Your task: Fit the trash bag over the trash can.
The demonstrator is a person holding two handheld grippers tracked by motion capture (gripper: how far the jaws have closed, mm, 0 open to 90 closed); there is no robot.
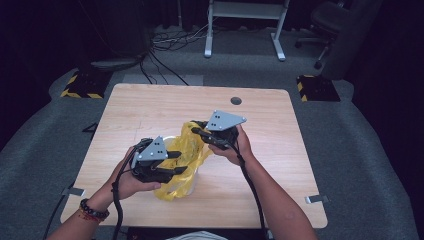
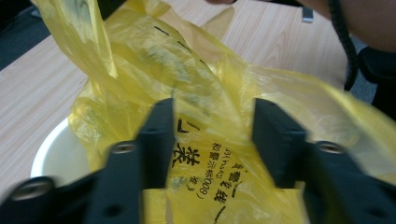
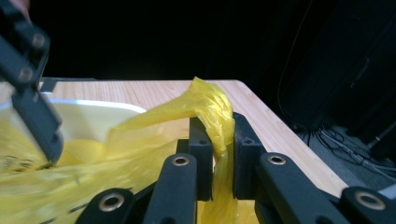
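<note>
The yellow bag (image 1: 182,165) lines the white container (image 2: 60,154); right gripper (image 3: 223,140) jaws pinch its edge, left gripper (image 2: 212,135) jaws straddle it loosely.

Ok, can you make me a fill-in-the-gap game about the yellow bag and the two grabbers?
1. The plastic bag is coloured ____.
2. The right gripper is shut on a bunched strip of the ____.
3. Under the bag sits a white ____, resting on the wooden table.
4. In the left gripper view, the bag's black ____ shows between the jaws of the left gripper.

Missing words: yellow; bag; bowl; printing
</note>
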